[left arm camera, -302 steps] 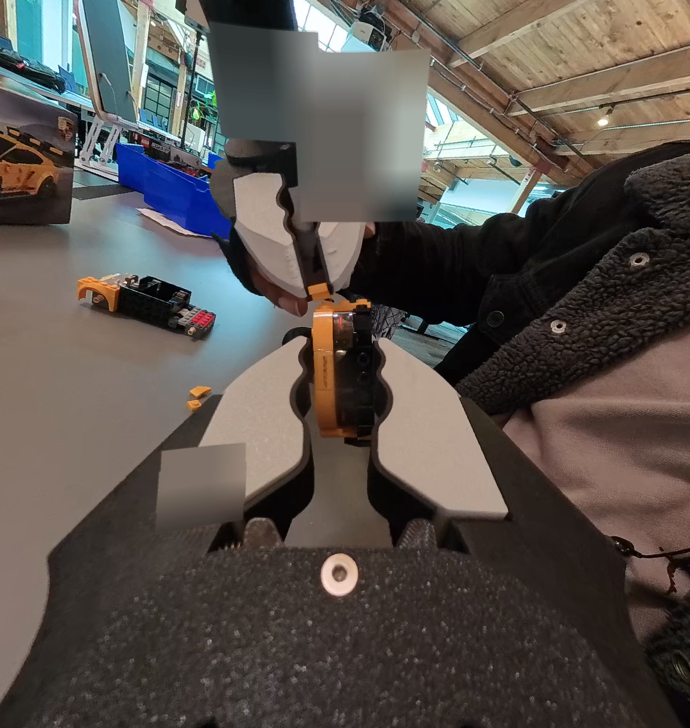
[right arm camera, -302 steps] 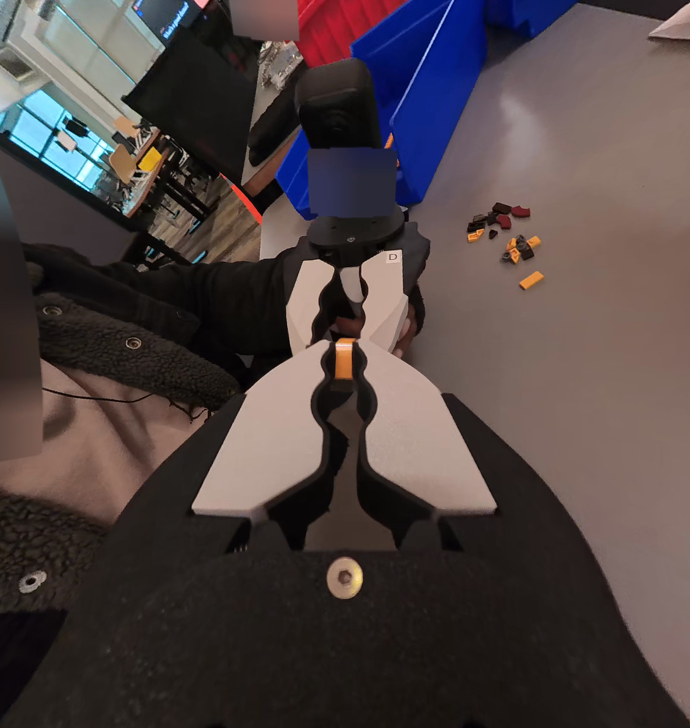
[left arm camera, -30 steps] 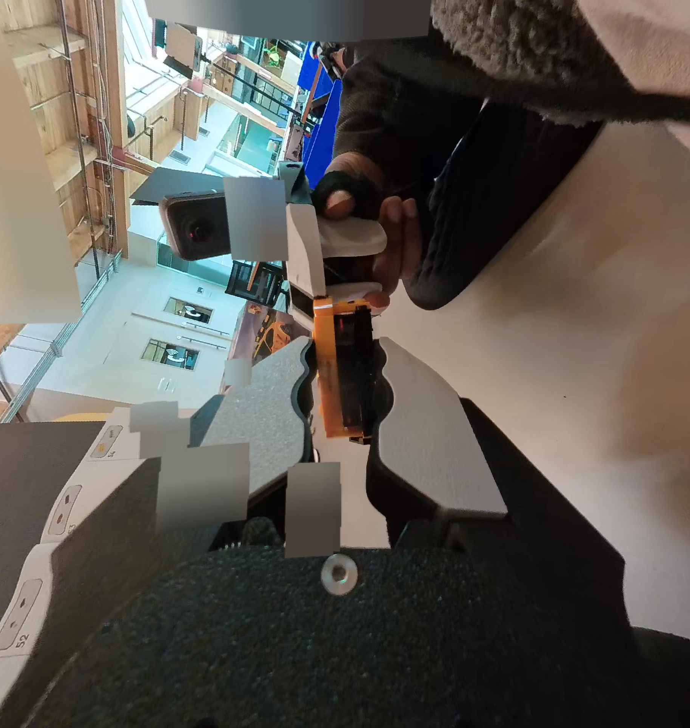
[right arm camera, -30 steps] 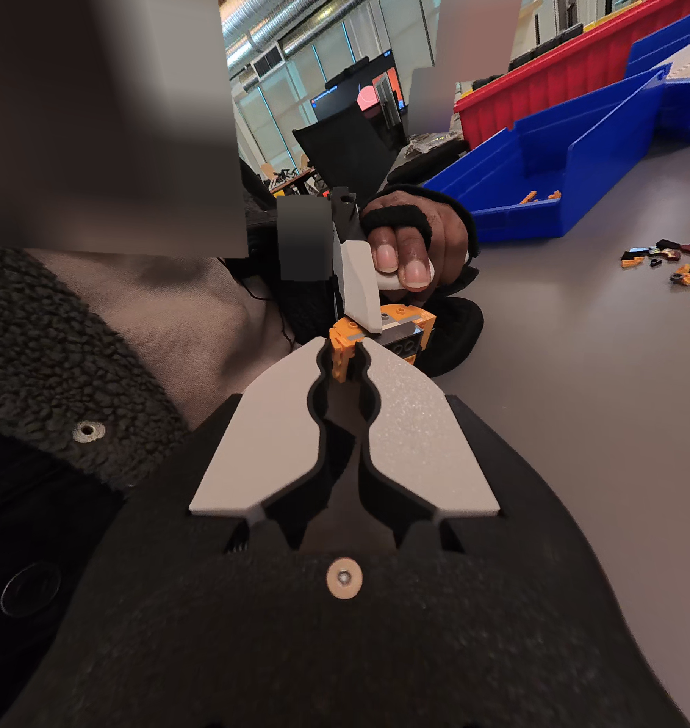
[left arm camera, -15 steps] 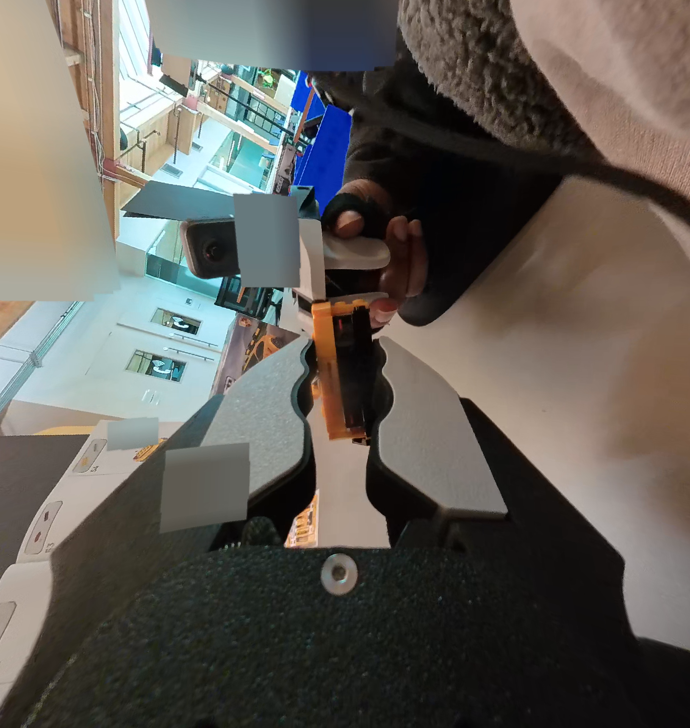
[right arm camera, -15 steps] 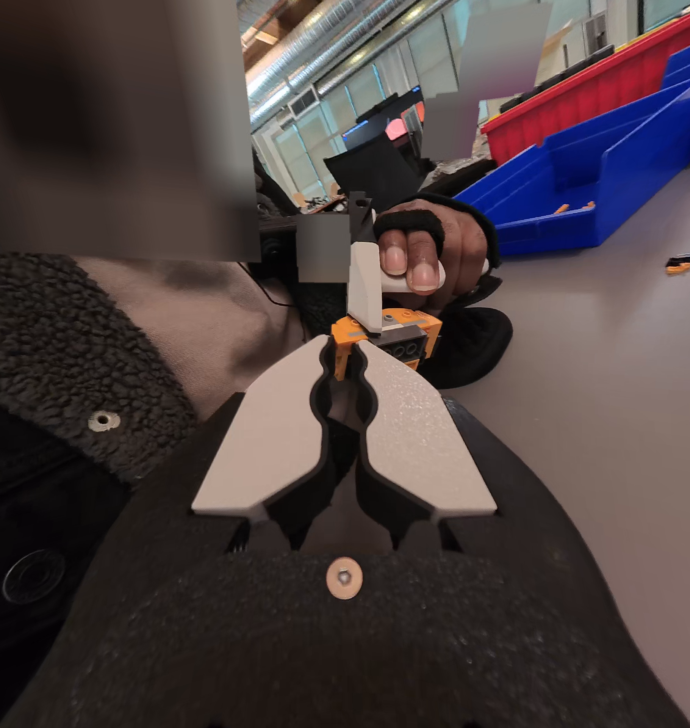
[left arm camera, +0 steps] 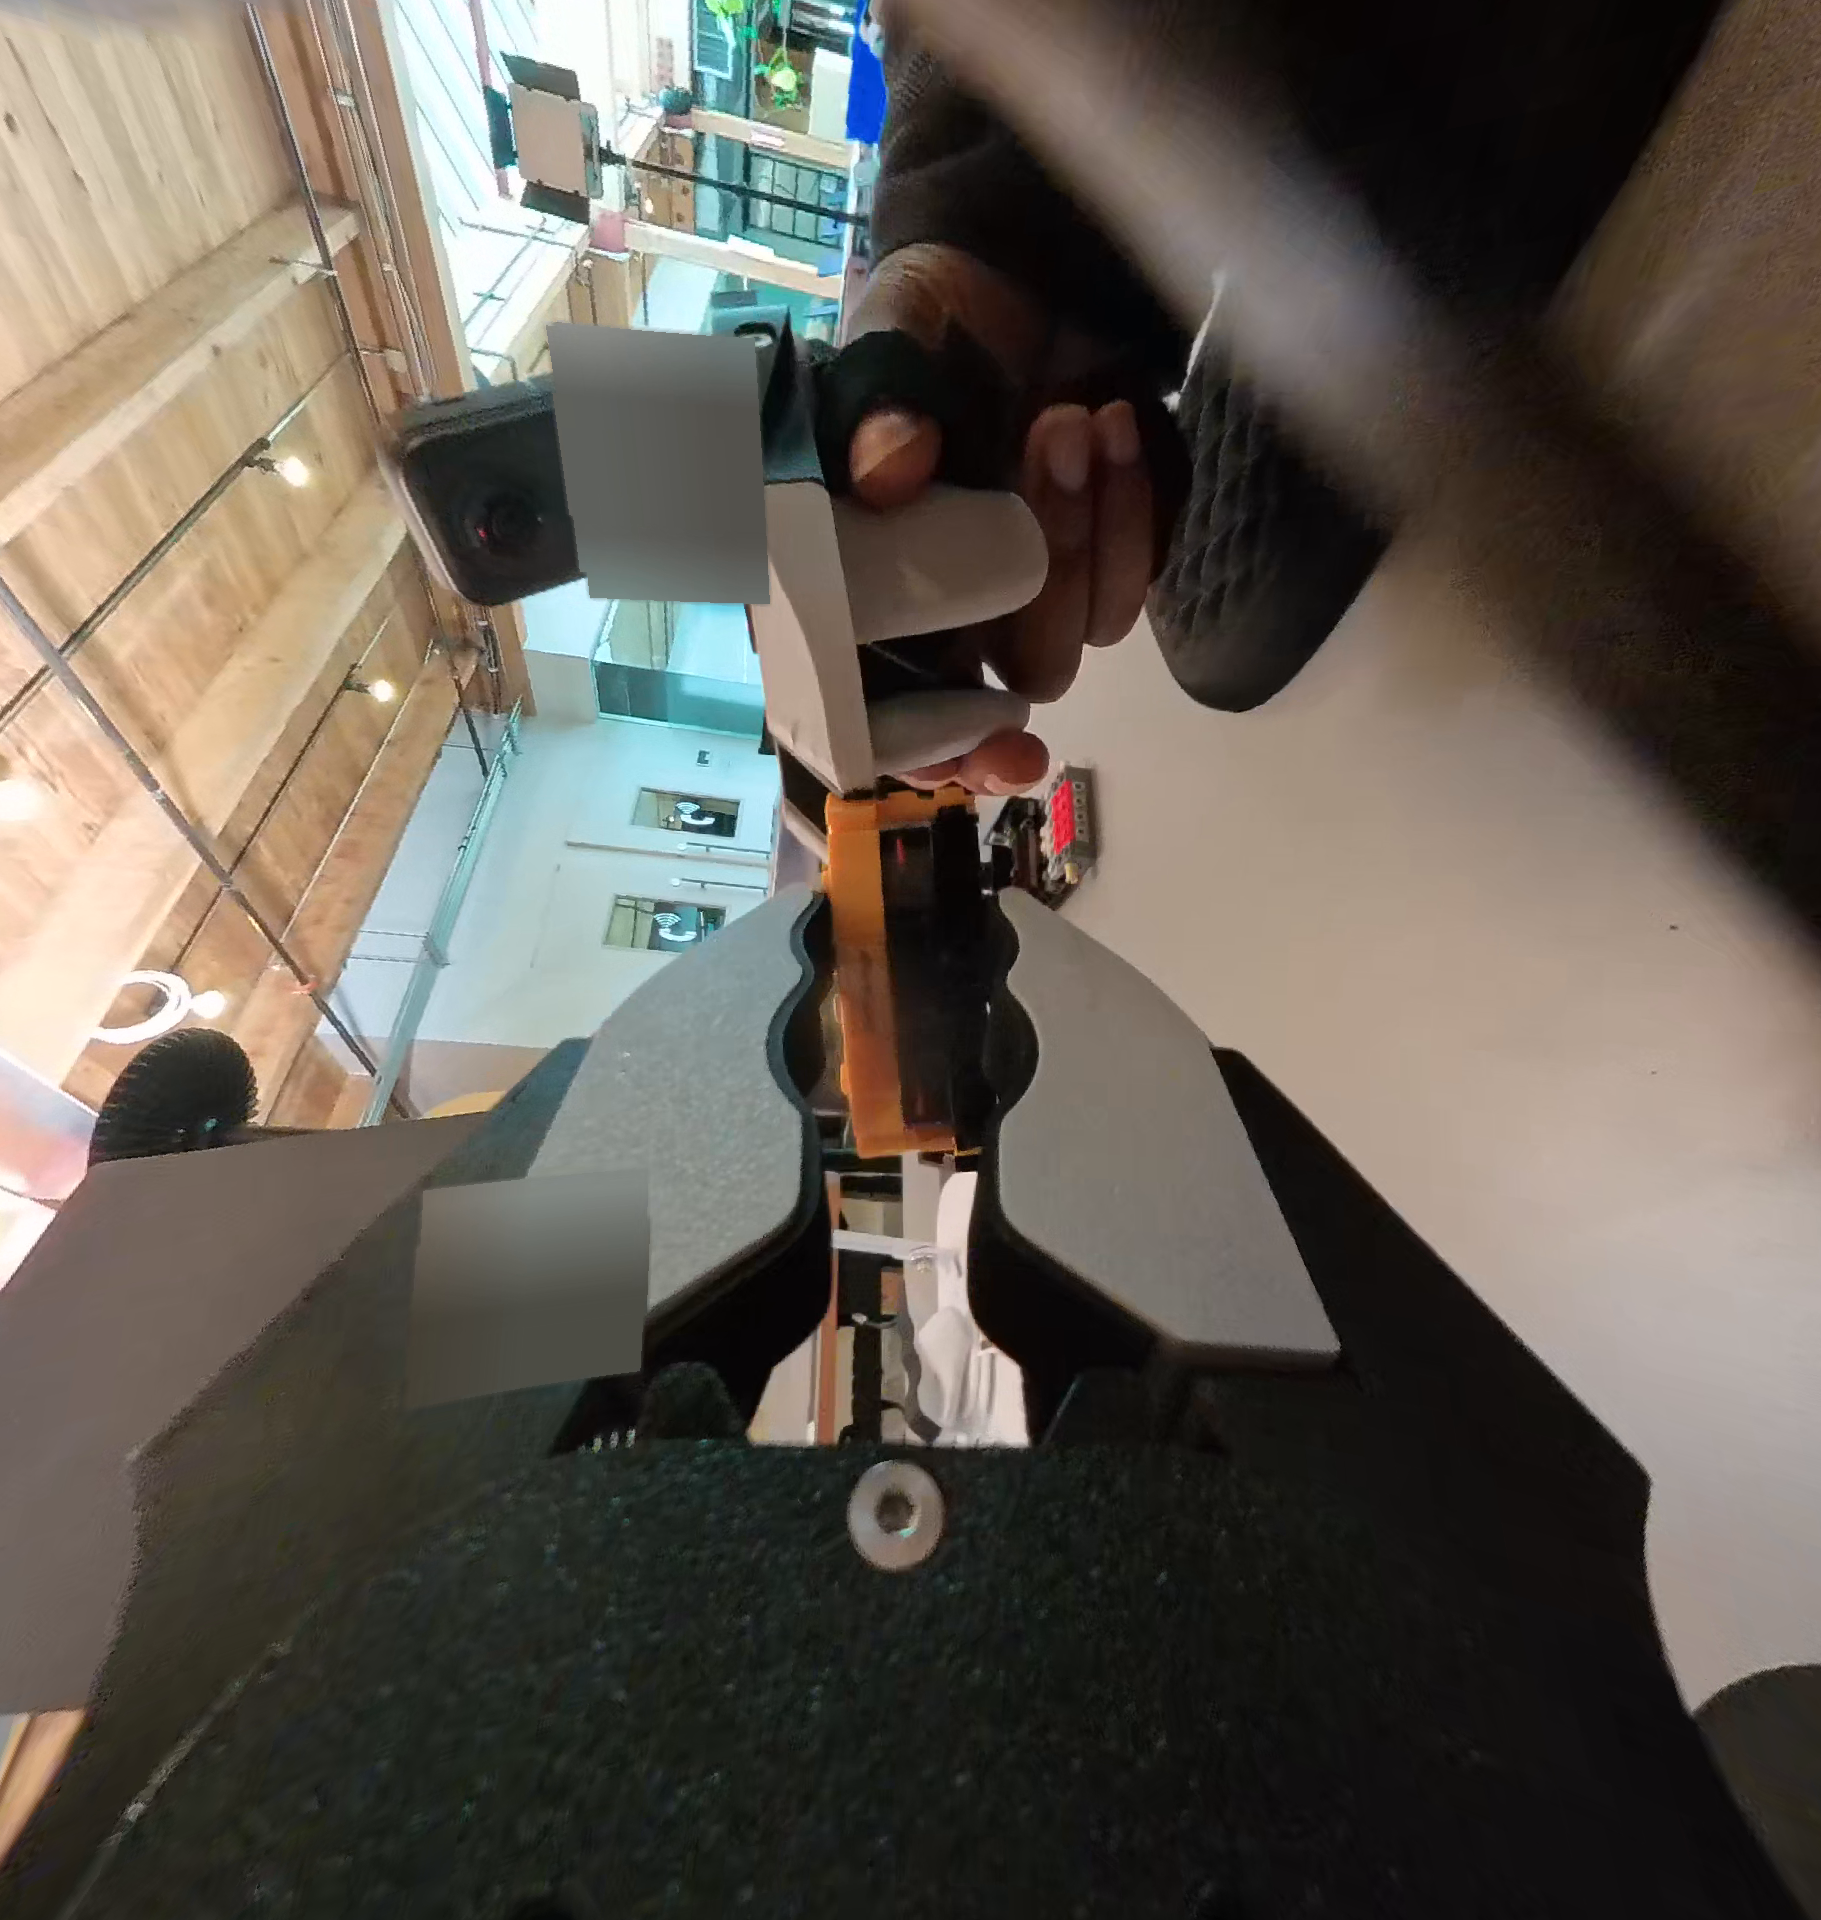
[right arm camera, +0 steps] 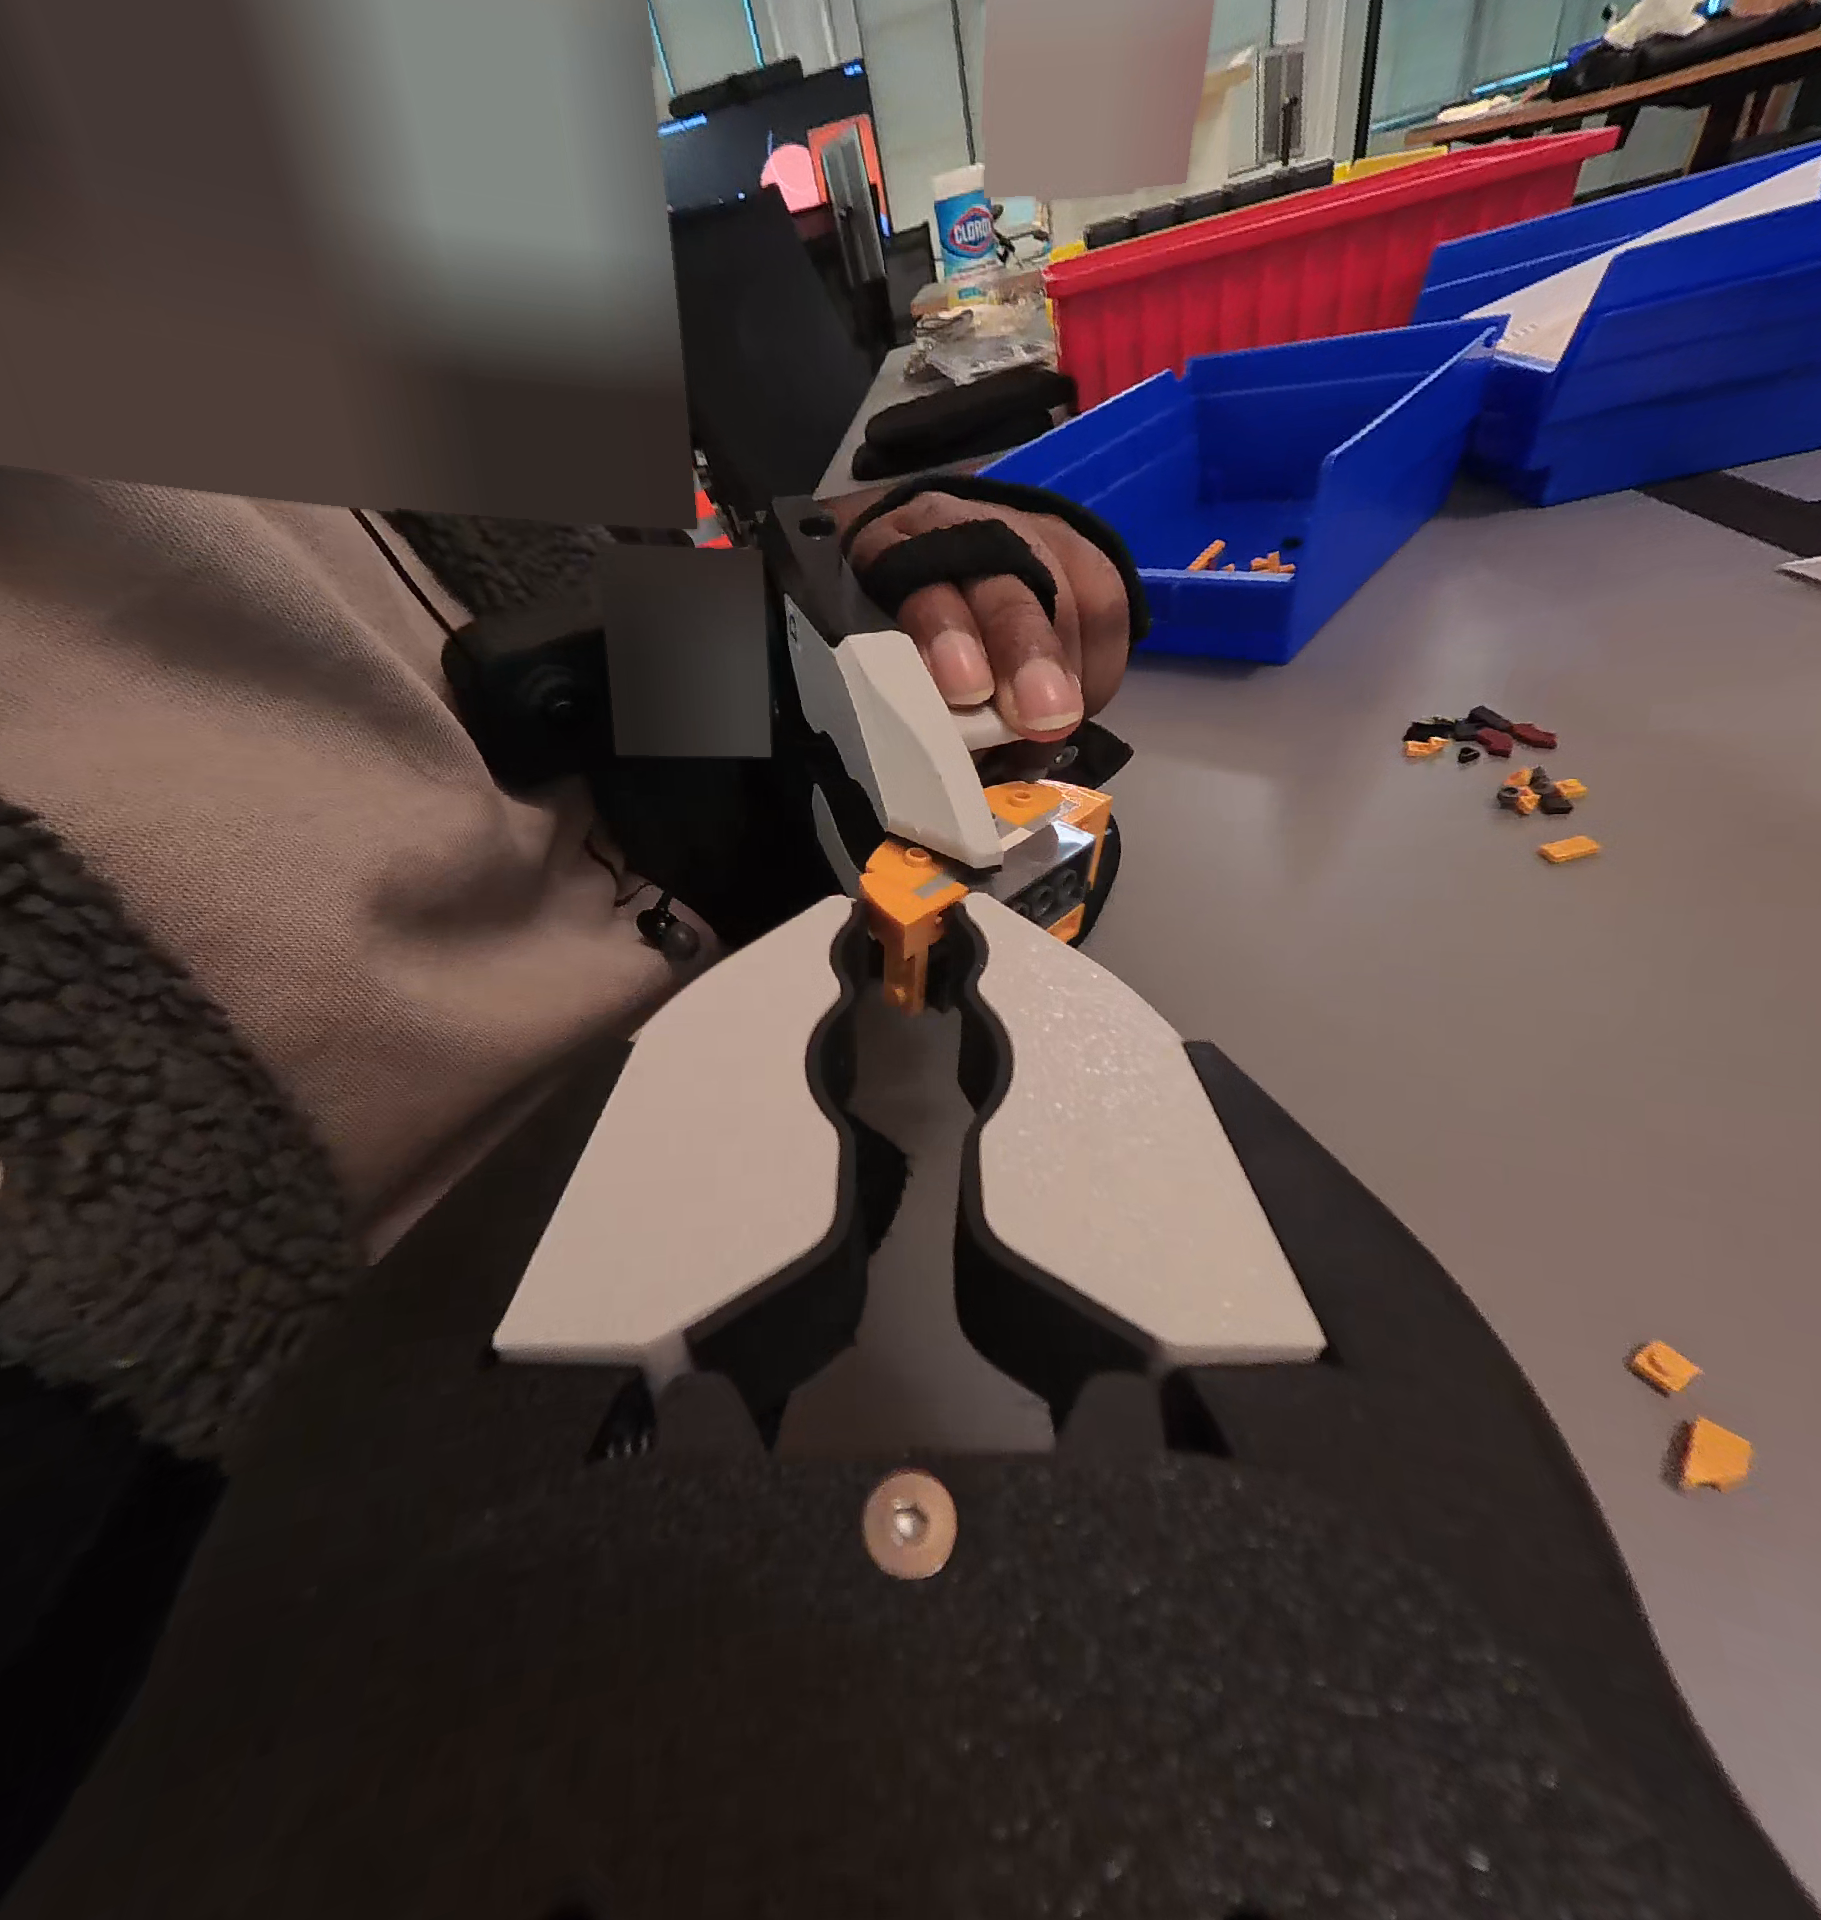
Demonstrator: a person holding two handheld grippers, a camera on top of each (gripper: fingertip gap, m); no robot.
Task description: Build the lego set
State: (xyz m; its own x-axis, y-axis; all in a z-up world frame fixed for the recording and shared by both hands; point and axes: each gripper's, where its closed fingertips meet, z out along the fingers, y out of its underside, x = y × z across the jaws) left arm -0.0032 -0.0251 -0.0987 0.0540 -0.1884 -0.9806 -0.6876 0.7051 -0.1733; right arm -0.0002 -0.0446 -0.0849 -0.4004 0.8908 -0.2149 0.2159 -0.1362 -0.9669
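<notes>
An orange and black lego assembly (left arm camera: 901, 997) is held in the air between both grippers. My left gripper (left arm camera: 906, 925) is shut on its near end. The right gripper's white fingers (left arm camera: 812, 644) reach its far end. In the right wrist view my right gripper (right arm camera: 908, 920) is shut on a small orange part (right arm camera: 906, 914) at one end of the assembly (right arm camera: 1051, 852). The left gripper's white finger (right arm camera: 916, 758) clamps the assembly from above, worked by a hand (right arm camera: 999, 623). The assembly hangs just above the grey table (right arm camera: 1405, 1039).
Blue bins (right arm camera: 1301, 499) and a red bin (right arm camera: 1301, 260) stand at the back right. Loose dark and orange pieces (right arm camera: 1529, 790) lie mid-right, two orange pieces (right arm camera: 1706, 1449) nearer. A small red and grey build (left arm camera: 1057, 831) sits on the table. The person's fleece jacket (right arm camera: 158, 1039) is close on the left.
Both grippers have kept their hold on the assembly. The pair has swung away from the person's body, so the right view now shows more table and bins.
</notes>
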